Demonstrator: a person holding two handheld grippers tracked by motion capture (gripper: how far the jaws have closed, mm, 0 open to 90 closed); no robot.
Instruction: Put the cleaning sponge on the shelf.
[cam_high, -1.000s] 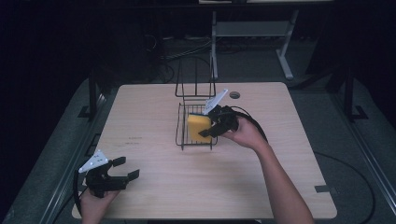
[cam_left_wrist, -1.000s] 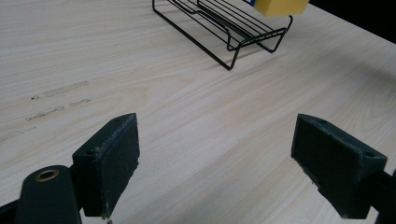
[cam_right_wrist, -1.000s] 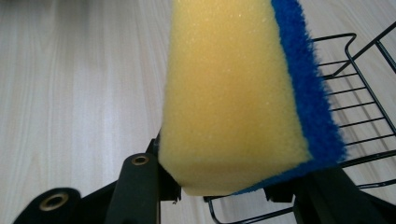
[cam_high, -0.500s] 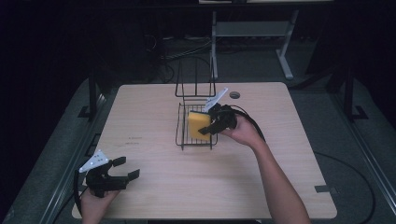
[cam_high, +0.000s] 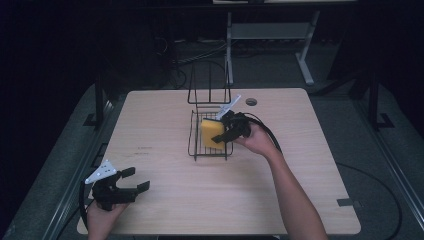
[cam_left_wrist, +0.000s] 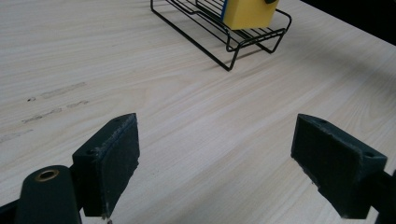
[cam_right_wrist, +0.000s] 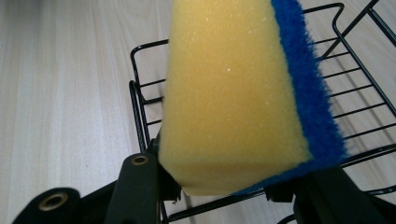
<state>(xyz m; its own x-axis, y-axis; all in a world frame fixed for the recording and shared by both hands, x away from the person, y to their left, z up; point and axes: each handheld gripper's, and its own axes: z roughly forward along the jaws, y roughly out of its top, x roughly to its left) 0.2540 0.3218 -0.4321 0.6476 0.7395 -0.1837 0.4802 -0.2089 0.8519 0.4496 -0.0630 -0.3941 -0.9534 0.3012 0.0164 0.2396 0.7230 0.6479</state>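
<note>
My right gripper (cam_high: 224, 134) held the yellow sponge (cam_high: 212, 133) on edge over the black wire rack (cam_high: 196, 150) in the middle of the desk (cam_high: 300, 165), while my left gripper (cam_high: 131, 182) rested, fingers (cam_high: 142, 186) spread, near the front left corner.

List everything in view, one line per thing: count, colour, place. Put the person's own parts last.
Sponge: one, yellow with a blue scouring side, held over the wire rack between the right claw's jaws.
Wire rack: one, black, mid-table, with a tall loop back at its far end.
Table: one, light wood grain, with a small round hole near the far edge.
Metal stand: one, pale grey, on the floor beyond the table.
Right claw: one, black, shut on the sponge, over the rack.
Left claw: one, black, jaws open, at the table's near left corner.
Hands and forearms: two, coming in from the bottom edge.
</note>
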